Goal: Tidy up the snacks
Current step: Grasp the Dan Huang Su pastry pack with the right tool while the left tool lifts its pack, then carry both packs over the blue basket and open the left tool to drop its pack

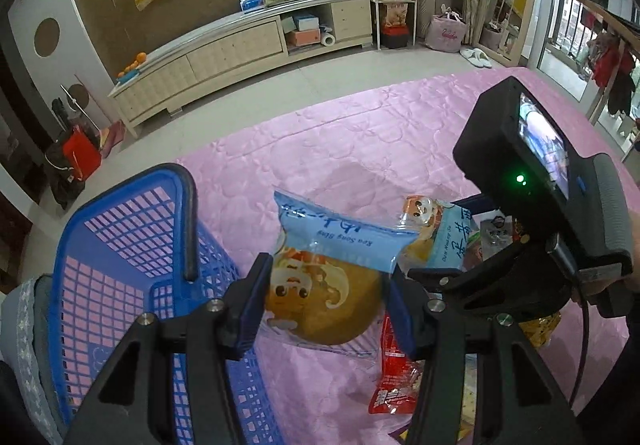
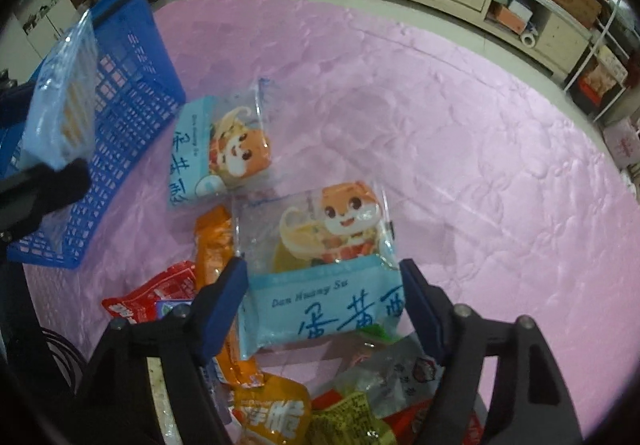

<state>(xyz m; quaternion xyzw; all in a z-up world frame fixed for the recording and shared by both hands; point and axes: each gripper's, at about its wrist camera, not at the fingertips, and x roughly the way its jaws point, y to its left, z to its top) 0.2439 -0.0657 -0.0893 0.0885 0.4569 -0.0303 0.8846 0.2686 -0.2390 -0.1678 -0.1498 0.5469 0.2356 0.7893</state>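
My left gripper is shut on a clear-and-blue pastry packet with a brown bun and a cartoon on it. It holds the packet above the pink cloth, just right of the blue mesh basket. In the right wrist view the same packet hangs in front of the basket. My right gripper points down over the snack pile. Its open jaws straddle a blue "Dan Huang Su" packet, with the pads close to its edges. A third such packet lies beside the basket.
Loose snacks lie under the right gripper: an orange packet, a red one and a yellow one. The pink quilted cloth stretches far and right. The right gripper's camera housing stands close on the right. A low cabinet lines the wall.
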